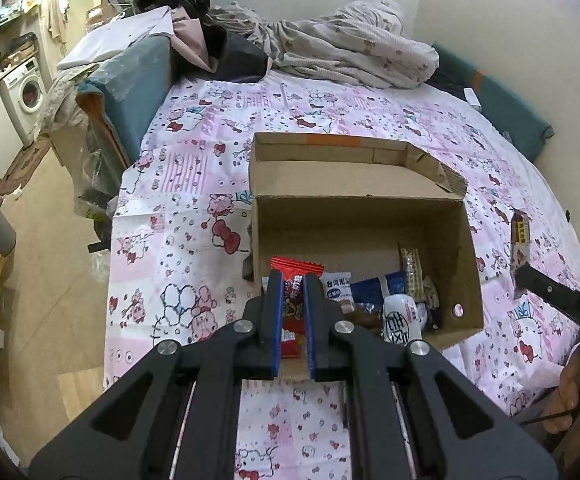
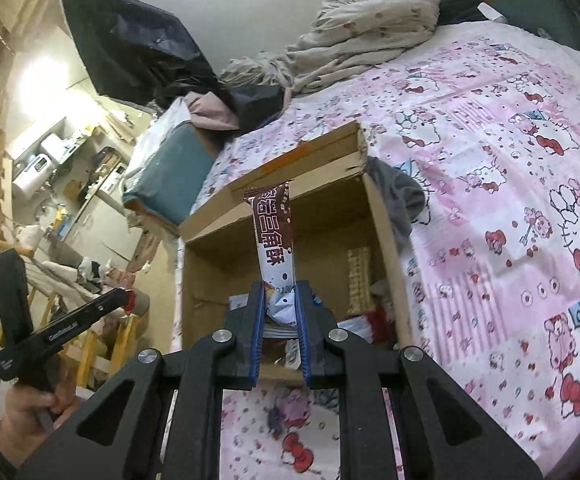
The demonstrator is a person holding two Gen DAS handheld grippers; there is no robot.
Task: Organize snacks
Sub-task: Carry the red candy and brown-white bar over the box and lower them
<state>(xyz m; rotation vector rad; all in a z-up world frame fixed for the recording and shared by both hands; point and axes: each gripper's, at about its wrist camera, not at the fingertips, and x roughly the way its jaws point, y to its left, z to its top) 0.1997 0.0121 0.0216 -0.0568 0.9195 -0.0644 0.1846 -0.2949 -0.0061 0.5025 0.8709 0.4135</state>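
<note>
An open cardboard box [image 1: 370, 216] sits on the pink cartoon-print bed sheet [image 1: 194, 184] and holds several snack packets [image 1: 398, 312]. My left gripper [image 1: 293, 280] is shut on a red snack packet [image 1: 295, 312], held over the box's near left corner. My right gripper [image 2: 281, 292] is shut on a long brown-and-white snack packet [image 2: 273, 236], held upright over the box [image 2: 218, 224] near its front edge. The right gripper also shows at the right edge of the left wrist view [image 1: 530, 276], with its packet [image 1: 520, 236].
A crumpled beige blanket [image 1: 342, 44] and dark clothes lie at the head of the bed. A teal cushion [image 1: 130, 92] stands at the bed's left side. A washing machine [image 1: 26, 92] and floor clutter are at far left. A grey cloth [image 2: 402, 196] lies beside the box.
</note>
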